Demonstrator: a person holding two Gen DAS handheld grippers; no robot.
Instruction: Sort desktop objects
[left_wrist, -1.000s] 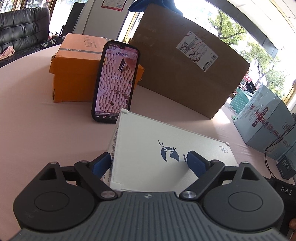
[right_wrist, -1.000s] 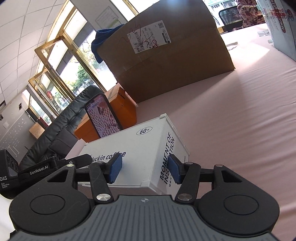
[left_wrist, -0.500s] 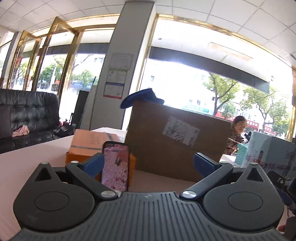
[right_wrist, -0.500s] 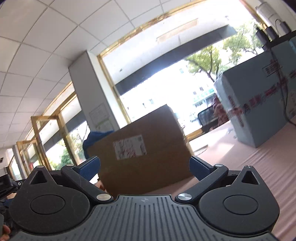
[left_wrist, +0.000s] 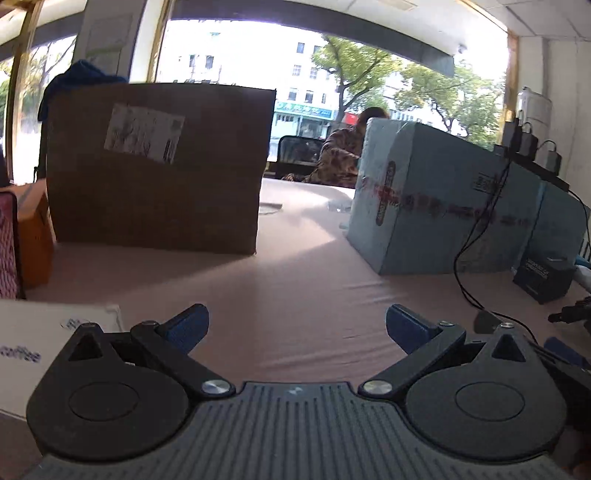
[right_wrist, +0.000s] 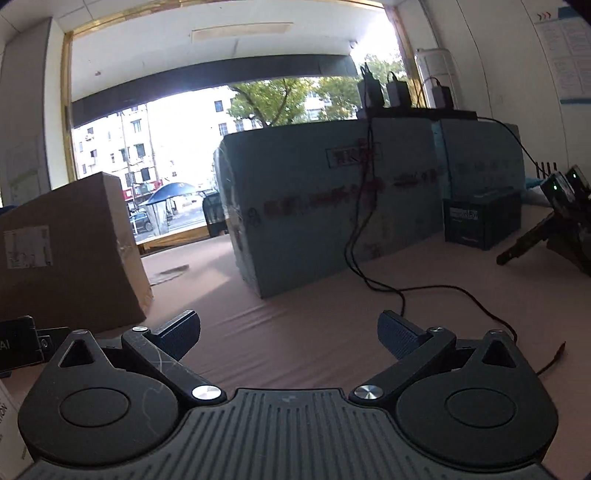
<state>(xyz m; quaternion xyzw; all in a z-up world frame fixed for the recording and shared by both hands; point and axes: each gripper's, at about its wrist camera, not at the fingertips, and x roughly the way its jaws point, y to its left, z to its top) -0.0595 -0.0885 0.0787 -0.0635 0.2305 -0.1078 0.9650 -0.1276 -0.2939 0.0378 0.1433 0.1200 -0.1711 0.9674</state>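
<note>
Holding both grippers low over the pink table (left_wrist: 295, 295), your left gripper (left_wrist: 297, 326) and right gripper (right_wrist: 289, 332) gape wide and empty, white box (left_wrist: 44, 350) beside the left one's left finger.

White box (left_wrist: 55, 350) cut by left edge – only "coffee" of its print legible. Phone (left_wrist: 8, 247) mostly out of frame at left, screen pattern blurred. Label on brown carton (left_wrist: 144, 137) unreadable. Red print on blue carton (right_wrist: 332, 206) smeared – illegible. Seated person (left_wrist: 340, 155) half hidden behind it.
</note>
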